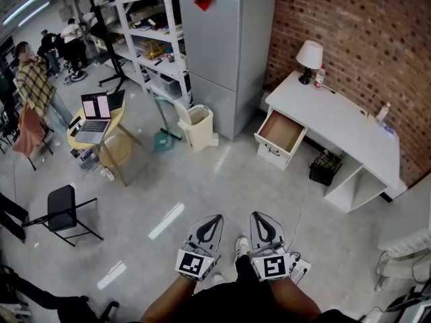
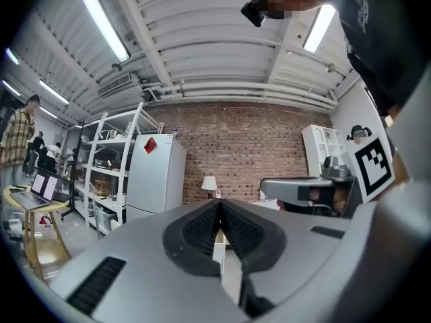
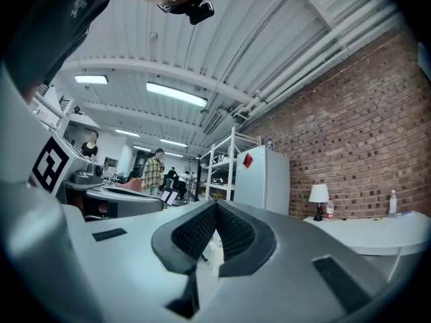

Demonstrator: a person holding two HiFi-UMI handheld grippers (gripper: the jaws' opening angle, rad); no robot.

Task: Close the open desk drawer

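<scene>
A white desk (image 1: 343, 123) stands against the brick wall at the right of the head view. Its drawer (image 1: 281, 134) is pulled open toward the room and looks empty, showing a wooden bottom. My left gripper (image 1: 213, 218) and right gripper (image 1: 258, 215) hang side by side at the bottom centre, well short of the desk, both pointing forward. Each is shut with nothing between its jaws. In the left gripper view the left gripper (image 2: 219, 210) has its pads pressed together; in the right gripper view the right gripper (image 3: 215, 214) likewise.
A grey fridge (image 1: 225, 42) stands left of the desk, with a cream waste bin (image 1: 196, 126) beside it. A lamp (image 1: 309, 58) and bottle (image 1: 319, 77) stand on the desk. A black crate (image 1: 324, 167) sits under it. A black chair (image 1: 62, 210), round laptop table (image 1: 94, 123) and people are at left.
</scene>
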